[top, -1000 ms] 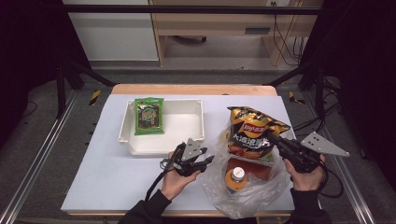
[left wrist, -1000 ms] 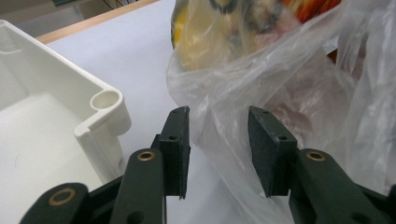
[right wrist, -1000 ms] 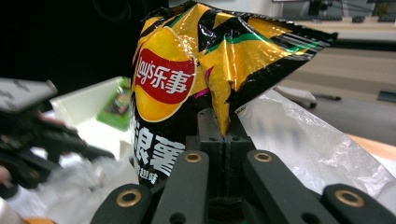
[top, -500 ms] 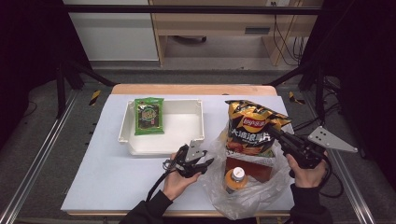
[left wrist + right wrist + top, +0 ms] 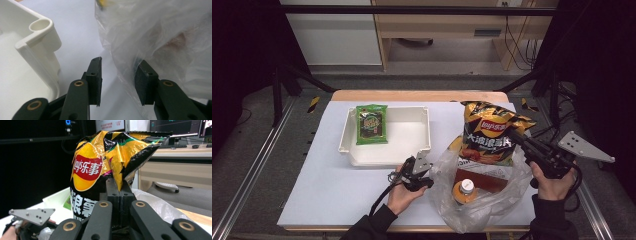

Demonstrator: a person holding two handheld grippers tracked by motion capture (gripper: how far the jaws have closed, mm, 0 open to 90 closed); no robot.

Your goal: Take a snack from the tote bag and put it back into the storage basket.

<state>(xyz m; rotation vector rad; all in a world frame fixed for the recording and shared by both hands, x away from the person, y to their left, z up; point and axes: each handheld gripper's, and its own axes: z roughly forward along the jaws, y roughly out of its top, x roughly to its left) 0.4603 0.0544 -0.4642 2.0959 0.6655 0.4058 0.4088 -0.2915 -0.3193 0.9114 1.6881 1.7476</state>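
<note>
The right gripper (image 5: pixel 120 192) pinches the chip bag (image 5: pixel 100 170) at frame centre; the high view adds a bottle (image 5: pixel 466 189) lower down, while the left gripper (image 5: pixel 120 82) stands spread.

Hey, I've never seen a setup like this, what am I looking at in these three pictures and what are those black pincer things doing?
A person sits at a table holding a hand-operated two-jaw gripper in each hand. The high view looks down from above; the other two views come from cameras riding on each gripper.

The right gripper is shut on a crumpled yellow and black Lay's chip bag, held above a clear plastic bag. In that plastic bag lie an orange bottle with a white cap and a brown packet.

The left gripper sits at the plastic bag's edge, jaws apart. Beside it is a white tray holding a green snack packet.
</note>
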